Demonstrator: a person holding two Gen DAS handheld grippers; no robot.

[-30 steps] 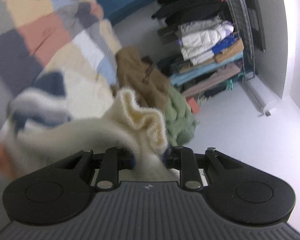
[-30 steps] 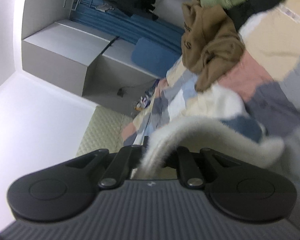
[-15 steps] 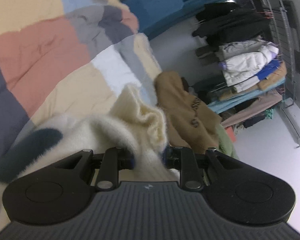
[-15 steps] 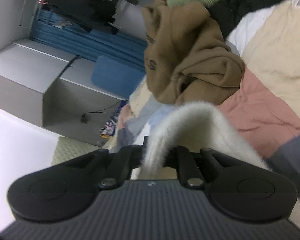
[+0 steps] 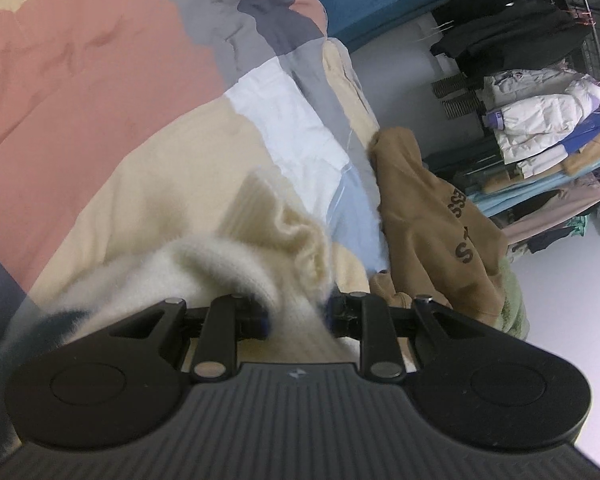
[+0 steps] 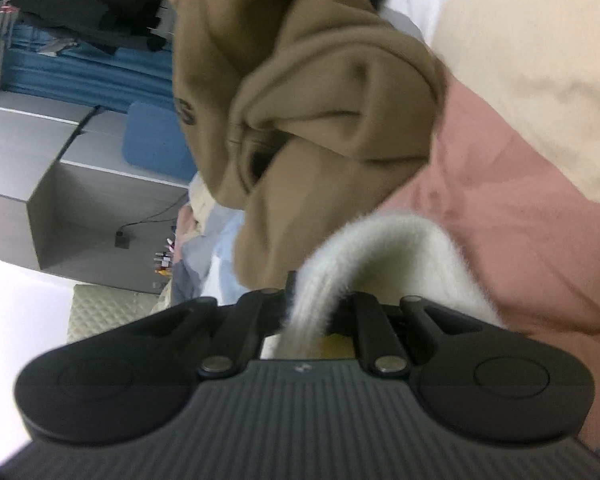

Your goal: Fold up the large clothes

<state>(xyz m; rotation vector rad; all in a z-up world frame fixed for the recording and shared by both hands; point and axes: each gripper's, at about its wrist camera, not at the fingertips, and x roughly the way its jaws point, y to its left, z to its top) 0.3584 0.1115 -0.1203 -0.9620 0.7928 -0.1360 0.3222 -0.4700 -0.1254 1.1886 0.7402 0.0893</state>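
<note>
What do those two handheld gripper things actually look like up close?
Both look alike. The left gripper and the right gripper each have a matte black body, ribbed with fine parallel grooves, flanked by two rounded lobes with a shallow circular disc. A tiny pale logo sits at the centre front edge. Black linkage arms with silver pivot pins run forward to the fingers. No cables, hands or sleeves show.

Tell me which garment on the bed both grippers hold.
The fluffy cream sweater: left gripper and right gripper pinch it. The brown hoodie lies loose beside it.
</note>
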